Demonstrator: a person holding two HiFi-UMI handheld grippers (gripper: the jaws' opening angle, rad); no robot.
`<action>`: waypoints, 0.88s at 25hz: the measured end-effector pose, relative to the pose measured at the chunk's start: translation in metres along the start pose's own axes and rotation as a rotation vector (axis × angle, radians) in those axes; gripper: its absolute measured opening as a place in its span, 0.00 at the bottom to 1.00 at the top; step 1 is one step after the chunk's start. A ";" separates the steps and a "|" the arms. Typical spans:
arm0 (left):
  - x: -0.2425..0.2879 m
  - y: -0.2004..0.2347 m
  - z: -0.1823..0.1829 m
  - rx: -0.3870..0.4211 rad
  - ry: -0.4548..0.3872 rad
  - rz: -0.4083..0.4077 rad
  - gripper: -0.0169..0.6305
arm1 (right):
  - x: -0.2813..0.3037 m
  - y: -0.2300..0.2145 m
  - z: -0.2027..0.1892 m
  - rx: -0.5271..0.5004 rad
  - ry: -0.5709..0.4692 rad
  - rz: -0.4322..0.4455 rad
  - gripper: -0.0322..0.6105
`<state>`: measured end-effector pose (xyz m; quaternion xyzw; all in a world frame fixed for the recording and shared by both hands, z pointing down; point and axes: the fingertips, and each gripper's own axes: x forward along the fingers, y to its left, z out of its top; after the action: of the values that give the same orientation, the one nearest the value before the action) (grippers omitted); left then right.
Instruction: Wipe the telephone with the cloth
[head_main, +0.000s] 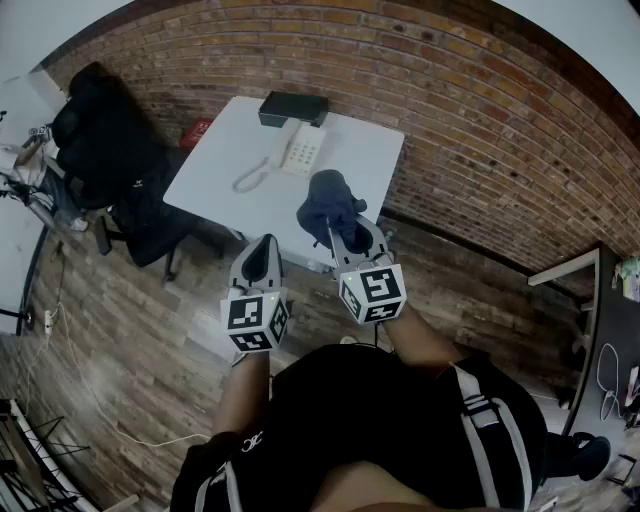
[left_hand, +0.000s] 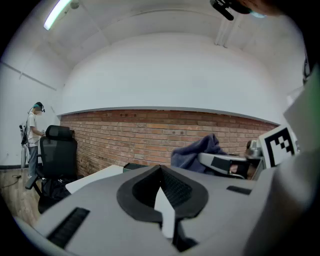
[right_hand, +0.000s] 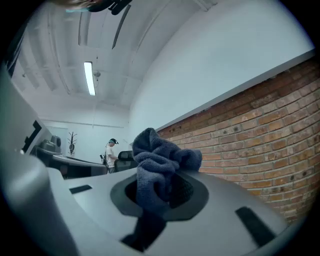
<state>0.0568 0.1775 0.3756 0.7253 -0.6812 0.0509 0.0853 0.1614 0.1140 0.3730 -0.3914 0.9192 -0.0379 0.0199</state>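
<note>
Where the head view looks down past the person's dark top, both grippers hang over the wooden floor (head_main: 120, 330), short of the white table (head_main: 360, 165). The left gripper (head_main: 262, 248) is clenched on nothing. Its own view shows the jaws met at the tips with only a pale sliver between them. The right gripper (head_main: 350, 232), just beside it to the right and a little farther out, is clamped on the dark blue cloth (head_main: 328, 200). The right gripper view shows the cloth bunched up and standing out of the closed jaws.

Only the head view shows the telephone (head_main: 302, 150). It sits on the far half of the table, well apart from the cloth, with its handset (head_main: 252, 177) lying on the tabletop just to its left. A black box (head_main: 293, 108) rests at the table's far edge, against the brick wall (head_main: 480, 120). A black office chair (head_main: 105, 140) stands left of the table.

The left gripper view catches the cloth-holding gripper at its right. Both gripper views show a standing person (left_hand: 34, 135) far off by the chair, whom the head view does not show.
</note>
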 end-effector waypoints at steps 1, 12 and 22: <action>0.000 0.000 0.000 -0.003 -0.003 0.003 0.03 | 0.000 -0.001 0.000 0.002 0.002 0.003 0.11; 0.012 -0.017 -0.003 -0.002 0.002 0.025 0.03 | -0.005 -0.022 -0.003 0.029 0.006 0.038 0.11; 0.030 -0.050 -0.018 -0.010 0.022 0.075 0.03 | -0.003 -0.058 -0.012 0.036 0.020 0.087 0.11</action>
<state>0.1090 0.1539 0.3959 0.6981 -0.7073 0.0588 0.0946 0.2048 0.0769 0.3902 -0.3500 0.9348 -0.0574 0.0196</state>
